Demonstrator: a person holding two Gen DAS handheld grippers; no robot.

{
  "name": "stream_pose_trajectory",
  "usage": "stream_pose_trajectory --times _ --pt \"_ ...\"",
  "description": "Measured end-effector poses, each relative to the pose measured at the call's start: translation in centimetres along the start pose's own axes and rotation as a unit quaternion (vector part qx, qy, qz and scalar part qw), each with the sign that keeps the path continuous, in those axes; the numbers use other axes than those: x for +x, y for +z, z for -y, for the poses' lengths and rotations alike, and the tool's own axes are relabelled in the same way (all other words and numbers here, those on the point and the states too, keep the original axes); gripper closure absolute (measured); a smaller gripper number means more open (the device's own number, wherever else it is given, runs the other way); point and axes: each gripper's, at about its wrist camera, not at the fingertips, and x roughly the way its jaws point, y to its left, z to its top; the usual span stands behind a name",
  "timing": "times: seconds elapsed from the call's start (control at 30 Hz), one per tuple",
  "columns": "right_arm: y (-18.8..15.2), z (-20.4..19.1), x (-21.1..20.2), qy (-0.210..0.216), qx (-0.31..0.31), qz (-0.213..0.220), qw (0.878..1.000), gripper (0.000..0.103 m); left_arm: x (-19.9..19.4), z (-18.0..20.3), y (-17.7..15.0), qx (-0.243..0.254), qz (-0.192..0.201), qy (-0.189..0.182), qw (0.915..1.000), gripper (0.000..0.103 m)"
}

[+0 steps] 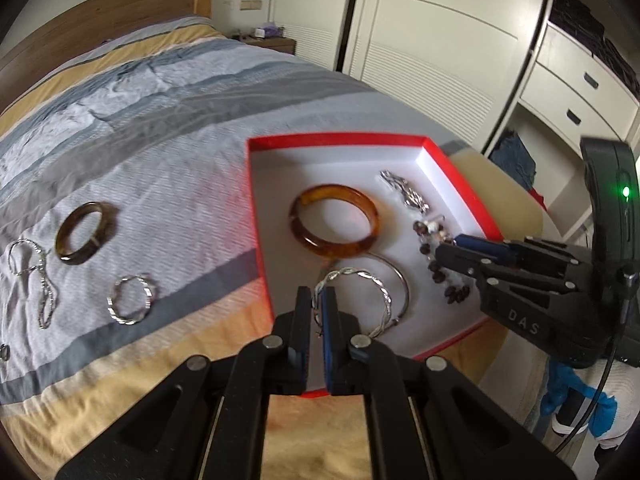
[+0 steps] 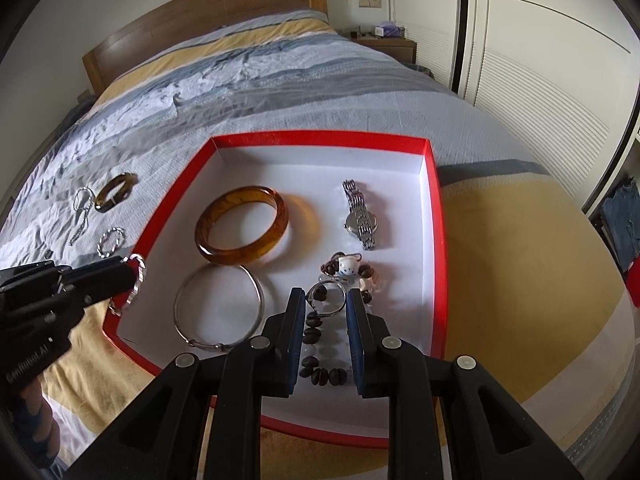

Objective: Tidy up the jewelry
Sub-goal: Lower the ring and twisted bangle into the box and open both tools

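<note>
A red box [image 1: 256, 216] [image 2: 434, 216] with a white floor lies on the bed. In it are an amber bangle [image 1: 334, 220] [image 2: 242, 230], a thin silver bangle [image 2: 218, 312], a silver watch [image 2: 360, 216] and a dark bead bracelet [image 2: 320, 374]. My left gripper [image 1: 318, 296] [image 2: 132, 276] is shut on a twisted silver bangle [image 1: 376, 292] over the box's left edge. My right gripper [image 2: 325, 304] [image 1: 448, 246] is open over the beads, with a small silver ring [image 2: 326, 300] between its fingers.
On the striped bedspread left of the box lie a dark bangle [image 1: 82, 236], a silver chain [image 1: 42, 280] and a twisted silver ring [image 1: 130, 300]. A wooden headboard [image 2: 200, 16] is behind. White wardrobes [image 1: 440, 40] stand to the right.
</note>
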Motion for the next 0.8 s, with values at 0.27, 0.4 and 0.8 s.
stream_pose_trajectory --times 0.27,0.4,0.8 --pt "-0.5 0.4 1.1 0.002 -0.002 -0.010 1.000 0.082 2.4 0.9 -0.9 0.017 -0.026 0.011 0.9995 0.098" --pt "-0.5 0.4 1.1 0.002 -0.003 -0.011 1.000 0.082 2.4 0.9 -1.0 0.011 -0.028 0.007 0.9995 0.098" --pt "-1.0 0.5 0.3 -0.008 -0.003 -0.016 1.000 0.076 1.2 0.8 -1.3 0.010 -0.029 -0.002 0.9995 0.096"
